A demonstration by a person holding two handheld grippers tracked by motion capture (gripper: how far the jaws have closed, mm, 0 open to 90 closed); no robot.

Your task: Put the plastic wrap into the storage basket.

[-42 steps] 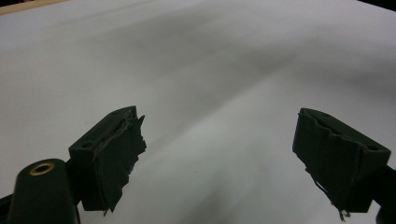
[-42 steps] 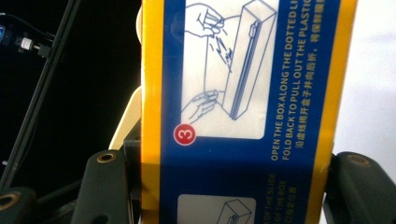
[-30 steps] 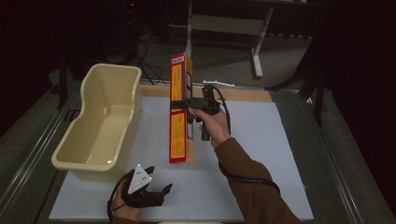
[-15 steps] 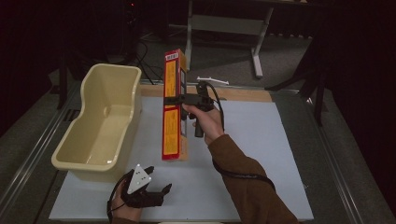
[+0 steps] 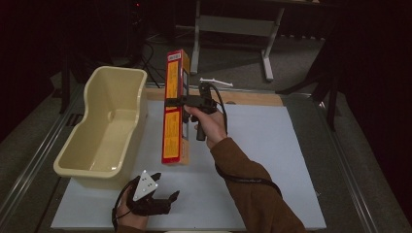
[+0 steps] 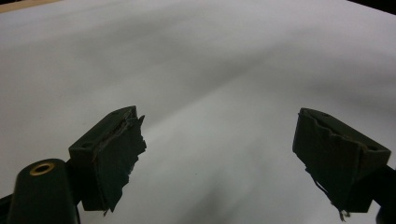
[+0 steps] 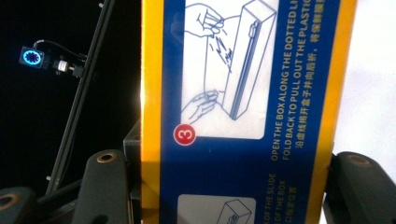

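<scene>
At centre frame in the high view, the right gripper [image 5: 183,103] pinches a long red-and-yellow box [image 5: 173,109] across its middle, holding it clear of the white mat [image 5: 272,160] with the far end tilted toward the top of the frame. Just left of the box, a cream tub [image 5: 104,128] sits on the mat's left edge; the box's lower end hangs near the tub's right wall without touching it. In the right gripper view the box [image 7: 243,107] stands between both jaws, its printed face close to the lens. At lower left, the left gripper [image 5: 160,199] rests low over bare mat, jaws spread with nothing between them. Beyond the mat lies a wooden strip [image 5: 252,98], and a grey metal frame [image 5: 233,29] stands at the upper centre.
</scene>
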